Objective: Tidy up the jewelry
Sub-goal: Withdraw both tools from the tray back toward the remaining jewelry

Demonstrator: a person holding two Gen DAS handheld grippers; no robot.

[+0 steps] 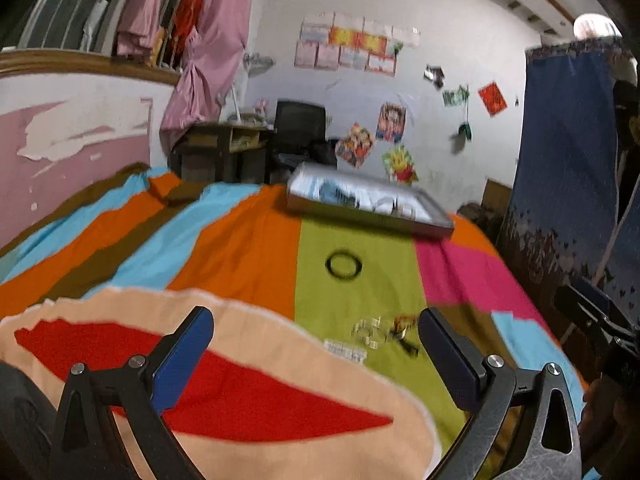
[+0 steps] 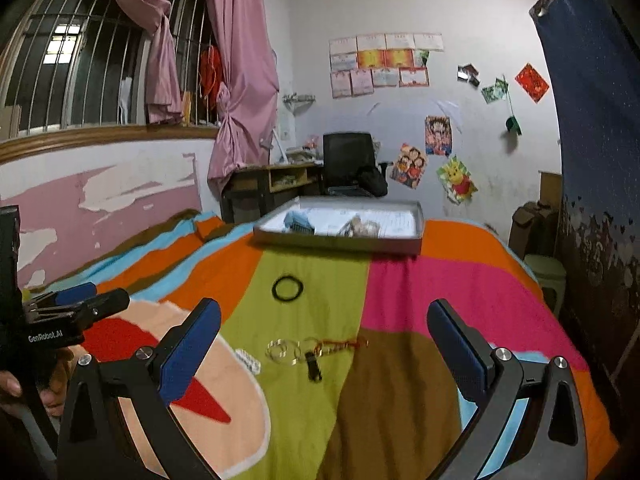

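A shallow grey tray [image 2: 340, 242] [image 1: 360, 216] with some pieces inside lies at the far end of the striped bedspread. A black ring band [image 2: 287, 289] [image 1: 344, 265] rests on the green stripe. Nearer lie clear rings [image 2: 283, 350] [image 1: 369, 331], a small white piece [image 2: 249, 360] [image 1: 345, 350], a red cord [image 2: 340, 345] and a dark charm [image 2: 313, 367] [image 1: 406, 344]. My right gripper [image 2: 324, 344] hovers open above these. My left gripper [image 1: 316, 348] is open too, over the peach and red patch left of them. Neither holds anything.
The other gripper [image 2: 60, 320] and a hand [image 2: 10, 384] show at the left edge of the right wrist view. Beyond the bed stand a wooden desk [image 2: 276, 182] and black chair [image 2: 348, 160]. A blue curtain [image 2: 600, 140] hangs at the right; a barred window with pink drapes is on the left.
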